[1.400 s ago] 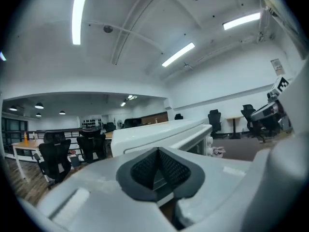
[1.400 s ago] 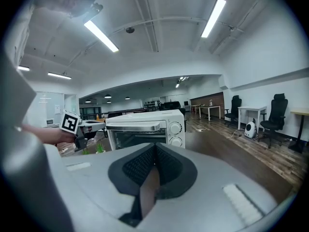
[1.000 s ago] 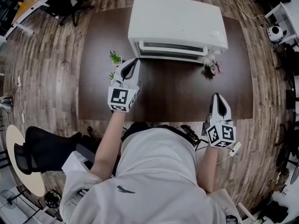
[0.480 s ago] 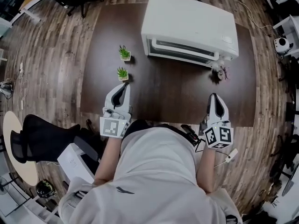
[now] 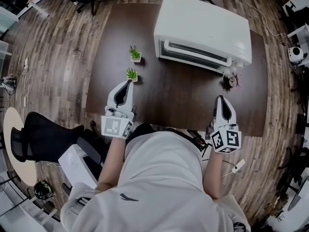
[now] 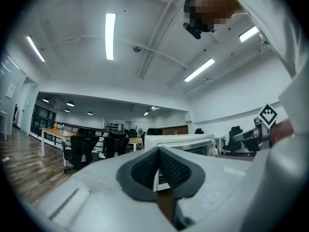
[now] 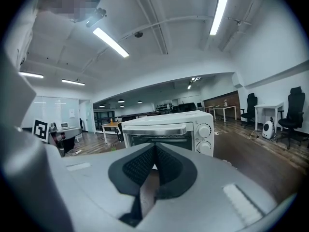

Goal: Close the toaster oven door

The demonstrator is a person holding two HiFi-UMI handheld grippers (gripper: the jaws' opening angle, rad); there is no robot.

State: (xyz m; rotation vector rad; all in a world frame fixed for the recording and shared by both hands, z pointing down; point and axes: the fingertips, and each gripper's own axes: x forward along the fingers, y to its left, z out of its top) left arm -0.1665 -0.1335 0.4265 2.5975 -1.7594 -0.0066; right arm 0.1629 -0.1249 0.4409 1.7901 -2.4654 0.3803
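The white toaster oven [image 5: 203,30] stands at the far right of the dark table [image 5: 178,98], its glass door [image 5: 195,54] up against the body, handle along the top. From the right gripper view the oven [image 7: 169,129] faces me with the door flat and two knobs [image 7: 204,139] on its right. My left gripper [image 5: 126,84] hovers over the near left of the table, well back from the oven, jaws shut and empty [image 6: 158,151]. My right gripper [image 5: 221,99] is at the near right edge, also shut on nothing [image 7: 154,147].
Two small potted plants [image 5: 134,53] [image 5: 131,74] sit on the table left of the oven, the nearer one just ahead of the left gripper. A small pinkish ornament [image 5: 233,79] lies by the oven's right front corner. A black office chair [image 5: 43,144] stands at my left.
My left gripper has drawn back from the oven's front left corner to the near left of the table. The right gripper has barely moved. The oven door looks the same.
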